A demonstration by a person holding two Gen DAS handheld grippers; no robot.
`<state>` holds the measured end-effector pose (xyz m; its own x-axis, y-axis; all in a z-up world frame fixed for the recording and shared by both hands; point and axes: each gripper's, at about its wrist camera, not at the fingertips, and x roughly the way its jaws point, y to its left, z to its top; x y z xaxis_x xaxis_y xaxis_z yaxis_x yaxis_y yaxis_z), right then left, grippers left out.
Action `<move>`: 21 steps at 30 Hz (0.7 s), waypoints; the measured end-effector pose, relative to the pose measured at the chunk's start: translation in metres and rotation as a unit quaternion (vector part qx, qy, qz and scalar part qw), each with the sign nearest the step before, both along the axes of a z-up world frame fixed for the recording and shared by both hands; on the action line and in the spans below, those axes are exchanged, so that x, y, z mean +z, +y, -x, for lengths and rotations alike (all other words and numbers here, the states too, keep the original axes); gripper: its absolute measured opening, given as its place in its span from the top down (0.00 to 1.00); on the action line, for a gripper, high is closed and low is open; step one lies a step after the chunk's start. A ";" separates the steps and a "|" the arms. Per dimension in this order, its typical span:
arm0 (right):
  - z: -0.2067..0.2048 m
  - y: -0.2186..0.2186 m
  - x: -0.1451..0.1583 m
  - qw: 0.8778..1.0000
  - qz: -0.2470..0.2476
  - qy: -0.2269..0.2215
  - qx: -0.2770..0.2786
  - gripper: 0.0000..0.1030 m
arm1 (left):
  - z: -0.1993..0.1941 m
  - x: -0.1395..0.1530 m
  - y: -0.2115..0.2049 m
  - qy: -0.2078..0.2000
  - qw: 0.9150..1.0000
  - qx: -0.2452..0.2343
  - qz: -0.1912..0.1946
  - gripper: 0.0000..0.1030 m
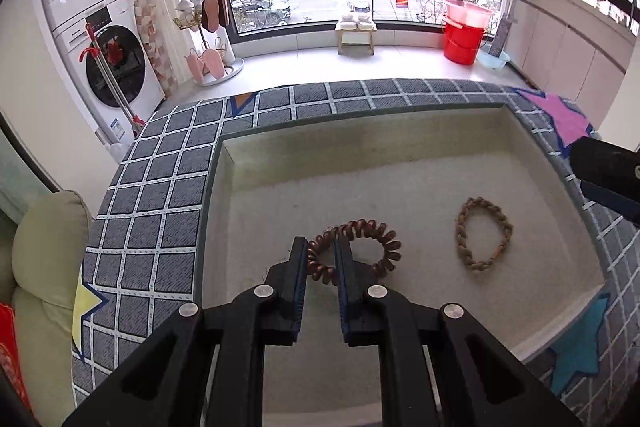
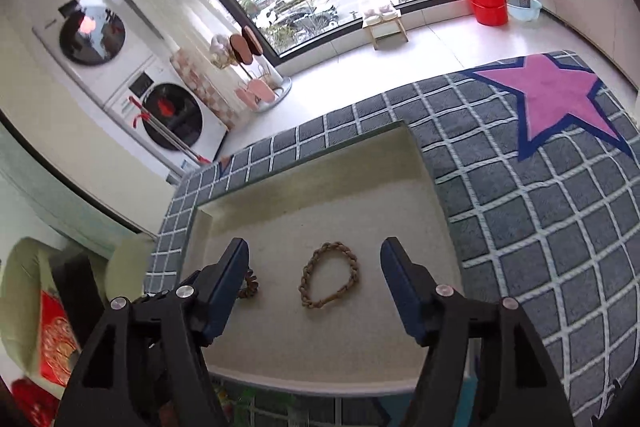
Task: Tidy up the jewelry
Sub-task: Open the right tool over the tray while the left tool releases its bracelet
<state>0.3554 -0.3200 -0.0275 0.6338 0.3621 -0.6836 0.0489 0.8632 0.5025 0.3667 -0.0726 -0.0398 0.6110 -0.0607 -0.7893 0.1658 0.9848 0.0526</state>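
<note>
A: What is the left gripper (image 1: pixel 320 251) doing?

B: Its two fingers are pinched on the coil band (image 1: pixel 354 251). One finger is inside the ring and one is outside, so they squeeze the side of it.

A: Where is the coil band?

B: It is in the tray (image 1: pixel 360 131), near the front on the left. I think it lies on the tray floor or just above it. I cannot tell which.

A: And the right gripper (image 2: pixel 314 267)?

B: Its fingers are spread wide and hold nothing. The braid (image 2: pixel 329 275) lies flat in the tray under the gap between them, and they do not touch it.

A: Why is the braid there?

B: I think that is its spot. The tray keeps the small things together so they do not get lost on the rug (image 2: pixel 540 227).

A: Are the two things touching?

B: No. The braid is on the right and the coil band on the left, with bare tray between them.

A: Why does the left one pinch so tight?

B: The coil is thin and springy. A loose hold may let it slip out.

A: What is left to do?

B: I think the coil band only needs to be let go.
</note>
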 end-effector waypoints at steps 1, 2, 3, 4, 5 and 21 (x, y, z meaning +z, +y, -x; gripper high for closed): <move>0.002 -0.002 0.002 1.000 -0.003 -0.002 -0.001 0.29 | 0.002 0.003 0.000 -0.005 1.000 -0.001 0.000 0.73; 0.005 -0.004 0.004 1.000 -0.003 -0.004 0.000 0.26 | 0.003 0.006 -0.001 -0.008 1.000 -0.002 0.001 0.73; 0.006 -0.004 0.006 1.000 -0.001 -0.006 0.001 0.24 | 0.004 0.008 -0.001 -0.013 1.000 -0.004 0.001 0.73; 0.008 -0.005 0.009 1.000 0.003 -0.009 0.001 0.24 | 0.006 0.011 -0.001 -0.017 1.000 -0.005 0.002 0.73; 0.010 -0.006 0.011 1.000 0.005 -0.011 0.001 0.24 | 0.006 0.013 -0.001 -0.019 1.000 -0.006 0.004 0.68; 0.053 -0.008 0.033 0.998 0.025 -0.058 -0.009 0.00 | 0.053 0.042 0.013 -0.058 0.998 0.003 0.006 0.00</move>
<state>0.3022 -0.3281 0.0053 0.7154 0.3174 -0.6224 0.0084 0.8869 0.4619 0.3138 -0.0594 0.0026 0.6987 -0.0663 -0.7123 0.1537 0.9864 0.0590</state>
